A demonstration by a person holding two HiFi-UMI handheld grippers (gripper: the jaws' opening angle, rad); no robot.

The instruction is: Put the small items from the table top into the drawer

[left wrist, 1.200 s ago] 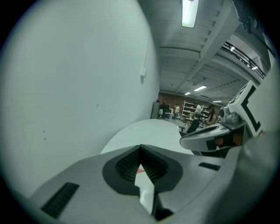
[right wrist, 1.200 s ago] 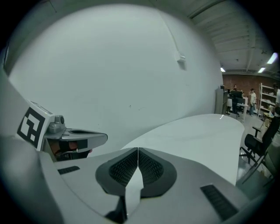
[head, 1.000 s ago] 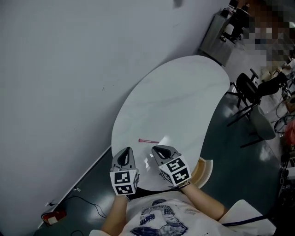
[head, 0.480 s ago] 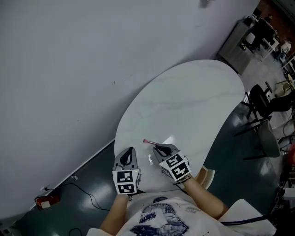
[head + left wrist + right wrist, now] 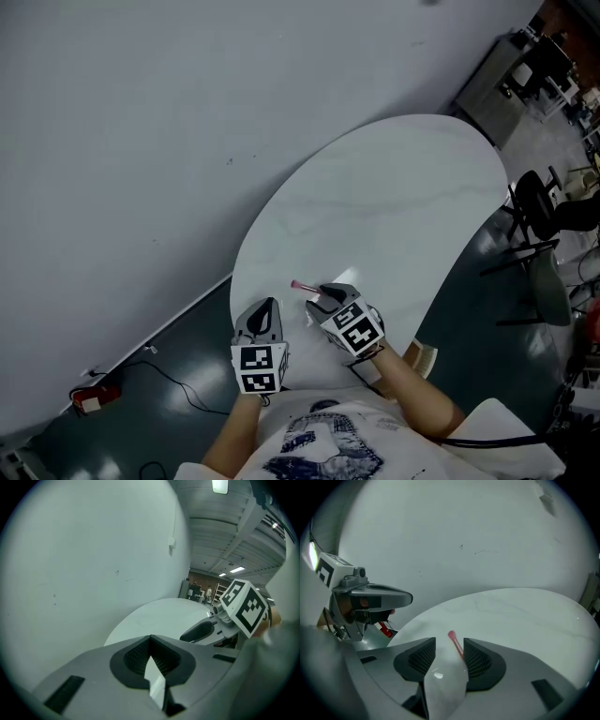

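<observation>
Grey wall (image 5: pixel 141 141) behind, dark glossy floor (image 5: pixel 178 375) below, white oval worktop (image 5: pixel 375 206) pushed up against the wall. Person stands at the near end of the worktop, one set of tongs in each hand.

Right tongs (image 5: pixel 323 293): tilted down over the near end of the worktop. Jaws spread wide, having just been opening. Right gripper view shows a thin pink stick (image 5: pixel 456 644) with a rounded head lying flat on the worktop between the jaws, close along the right-hand pad (image 5: pixel 478 660), its head pointing away past the tips. Neither pad appears to press on it, though contact with the right-hand pad cannot be ruled out.

Left tongs (image 5: pixel 263 309): just beside the right tongs, on their left, over the worktop's near edge. Left gripper view shows the jaws pressed together at the tips, with nothing between them; a pale wedge of worktop shows through the gap behind the tips.

Head view: the stick's head pokes out just ahead of the right tongs, ahead and to the right of the left tongs. No other small item shows on the worktop beyond the two tongs.

Surroundings: black chairs (image 5: pixel 539 202) well off to the right of the right tongs. A small red object (image 5: pixel 87 399) and a dark cable (image 5: pixel 187 412) lie on the floor left of the left tongs, near the wall's foot.
</observation>
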